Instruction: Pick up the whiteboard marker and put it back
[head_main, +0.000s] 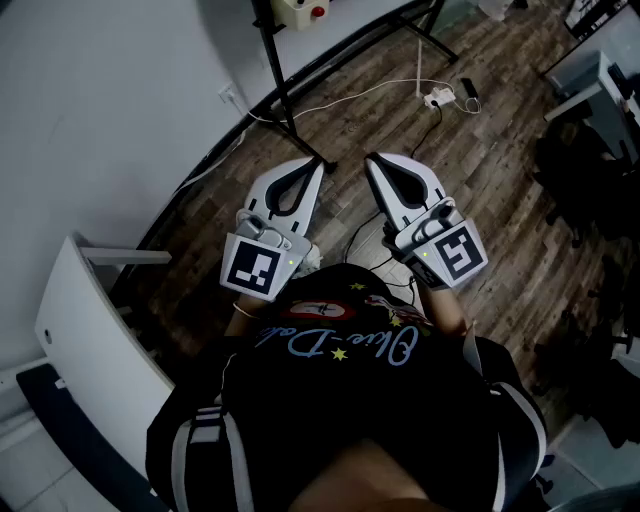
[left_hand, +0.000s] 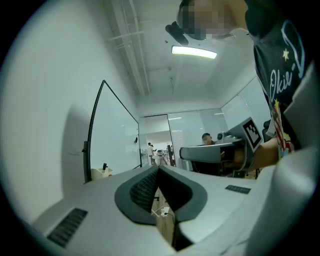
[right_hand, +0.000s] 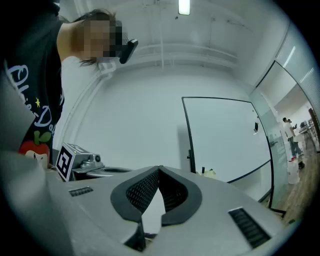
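My left gripper (head_main: 317, 164) and right gripper (head_main: 371, 160) are held side by side in front of my chest, tips pointing away over the wooden floor. Both are shut with nothing between the jaws. In the left gripper view the jaws (left_hand: 159, 168) meet at the tip. The right gripper (right_hand: 159, 168) is likewise closed. A small dark marker (left_hand: 104, 166) stands in a cream box (left_hand: 102, 173) at the foot of the whiteboard (left_hand: 114, 137), far from both grippers. The right gripper view shows the same marker (right_hand: 203, 170) beside the whiteboard (right_hand: 225, 137).
The whiteboard stand's black legs (head_main: 290, 100) spread across the floor ahead, with a cream box (head_main: 298, 10) on the stand. A white cable and power strip (head_main: 440, 97) lie further out. A white panel (head_main: 90, 330) stands at my left. Dark furniture (head_main: 590, 170) is on the right.
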